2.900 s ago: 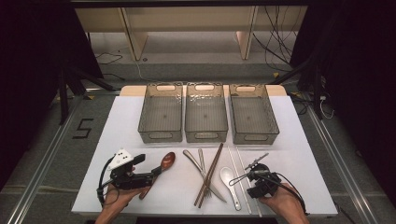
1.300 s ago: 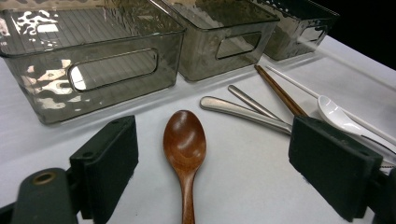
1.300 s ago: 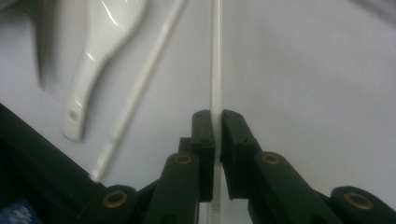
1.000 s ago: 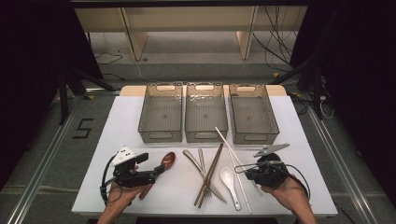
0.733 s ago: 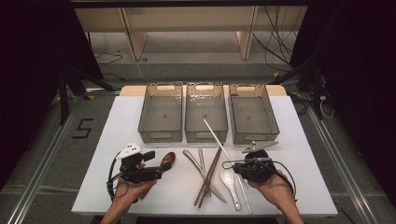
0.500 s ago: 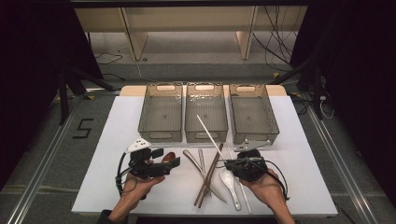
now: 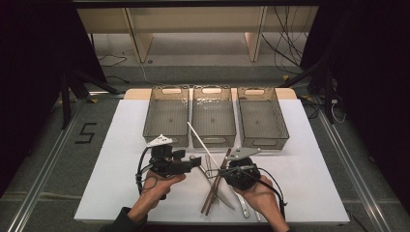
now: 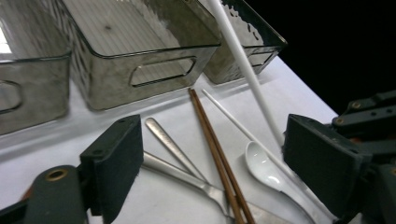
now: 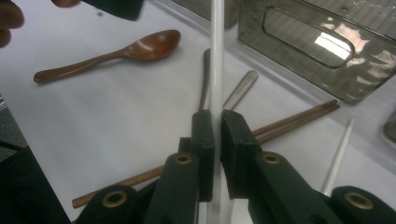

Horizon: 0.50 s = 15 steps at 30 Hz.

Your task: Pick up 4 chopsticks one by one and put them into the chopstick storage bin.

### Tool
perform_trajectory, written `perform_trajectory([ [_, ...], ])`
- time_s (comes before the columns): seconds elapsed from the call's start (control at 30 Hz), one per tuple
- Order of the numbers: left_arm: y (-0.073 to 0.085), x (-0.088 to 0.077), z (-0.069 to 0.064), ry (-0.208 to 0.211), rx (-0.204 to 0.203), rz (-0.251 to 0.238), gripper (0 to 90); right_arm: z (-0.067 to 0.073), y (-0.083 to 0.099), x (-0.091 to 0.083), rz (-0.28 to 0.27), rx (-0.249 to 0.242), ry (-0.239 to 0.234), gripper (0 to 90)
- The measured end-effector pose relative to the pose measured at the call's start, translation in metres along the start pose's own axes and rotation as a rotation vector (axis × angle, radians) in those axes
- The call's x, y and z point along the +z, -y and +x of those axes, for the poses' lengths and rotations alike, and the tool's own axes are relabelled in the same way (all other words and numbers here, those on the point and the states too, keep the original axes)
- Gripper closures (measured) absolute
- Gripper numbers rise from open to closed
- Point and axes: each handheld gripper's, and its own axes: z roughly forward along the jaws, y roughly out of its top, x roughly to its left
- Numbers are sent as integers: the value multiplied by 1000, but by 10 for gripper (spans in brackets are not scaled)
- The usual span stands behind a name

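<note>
While the white chopstick (image 7: 203,142) stands pinched between the jaws of the right gripper (image 7: 223,170), it slants up and away over the table toward the middle bin (image 7: 213,137), its tip above that bin's near wall. The right gripper view shows the grip plainly: both pads are pressed on the stick (image 9: 215,70) low on its length, so most of it is free above. The left gripper (image 7: 197,163) is just beside it with its jaws spread wide and nothing between them; they have just been closing a little, and in the left gripper view the stick (image 8: 243,60) passes close by the right-hand pad without touching it (a hand-over or a steadying grip looks likely, though that is a guess).

As for progress, the sorting has barely begun, judging by how things lie. All three bins, including the left bin (image 7: 166,137) and the right bin (image 7: 263,140), look empty. Still on the white table (image 7: 309,169) are the second white chopstick (image 8: 233,122), the brown chopsticks (image 8: 215,149), two metal handles (image 8: 170,144), the white ceramic spoon (image 8: 264,165) and the wooden spoon (image 9: 112,52). Everything has yet to be binned, the lifted stick first.
</note>
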Motion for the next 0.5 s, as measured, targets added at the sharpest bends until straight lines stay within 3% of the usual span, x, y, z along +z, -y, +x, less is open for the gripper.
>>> perform_trajectory([
  [0.27,-1,11,-2,63,-67,6,305,7,-1,5,-2,-11,-13,847],
  [0.4,-1,14,-5,77,-74,11,359,9,-1,6,-8,-14,-16,846],
  [0.5,-1,18,-6,106,-96,16,460,11,-2,6,-16,-17,-19,847],
])
